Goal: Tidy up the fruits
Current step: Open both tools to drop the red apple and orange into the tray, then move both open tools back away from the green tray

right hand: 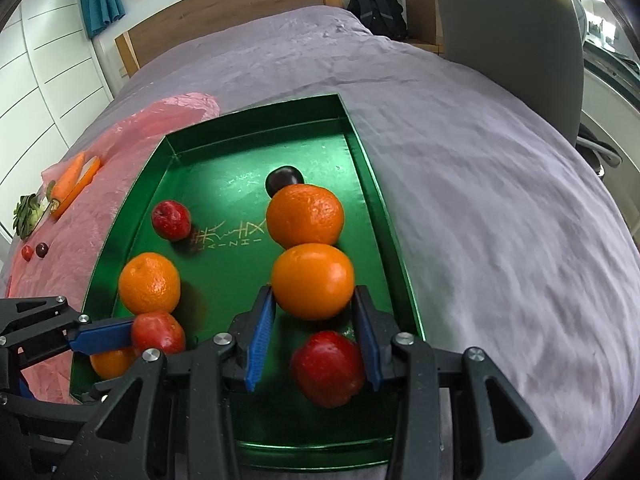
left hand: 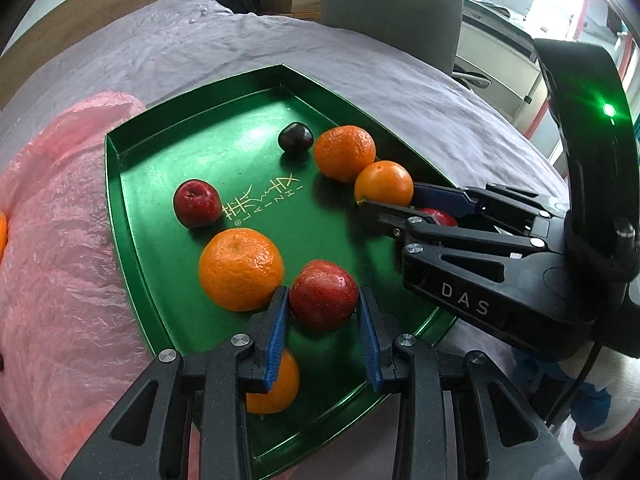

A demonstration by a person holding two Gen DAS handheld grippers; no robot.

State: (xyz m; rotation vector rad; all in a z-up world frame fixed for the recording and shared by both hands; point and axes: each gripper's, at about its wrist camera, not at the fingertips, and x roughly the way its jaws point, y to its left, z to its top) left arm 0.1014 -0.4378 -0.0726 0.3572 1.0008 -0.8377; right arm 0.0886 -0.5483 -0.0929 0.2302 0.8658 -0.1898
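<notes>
A bed (right hand: 480, 208) draped in a mauve cover is carrying everything here. A pink plastic sheet (left hand: 60, 260) is lying on it beside a green tray (right hand: 376, 200).

The left gripper (left hand: 322, 312) is holding a red apple (left hand: 323, 295) near the tray's close end, its fingers (left hand: 278, 332) clamped on the fruit's sides; the apple is sitting touching a dimpled orange (left hand: 241, 269), with another orange (left hand: 276, 384) partly hidden under the gripper.

The right gripper (right hand: 314, 320) is reaching over the tray's right side with its fingers (right hand: 260, 336) apart around a smooth orange (right hand: 313, 280); I cannot tell whether the pads are pressing it. A second red apple (right hand: 328, 372) is lying beneath that gripper.

Farther up, a bumpy orange (right hand: 305, 216), a dark plum (right hand: 284, 178) and a small red apple (right hand: 171, 219) are resting in the tray.

Only the right wrist view is showing a carrot (right hand: 70, 182), some greens (right hand: 26, 216) and two little fruits (right hand: 34, 251) on the pink sheet. Only the left wrist view is showing a green light (left hand: 609, 110) glowing on the right gripper's housing.
</notes>
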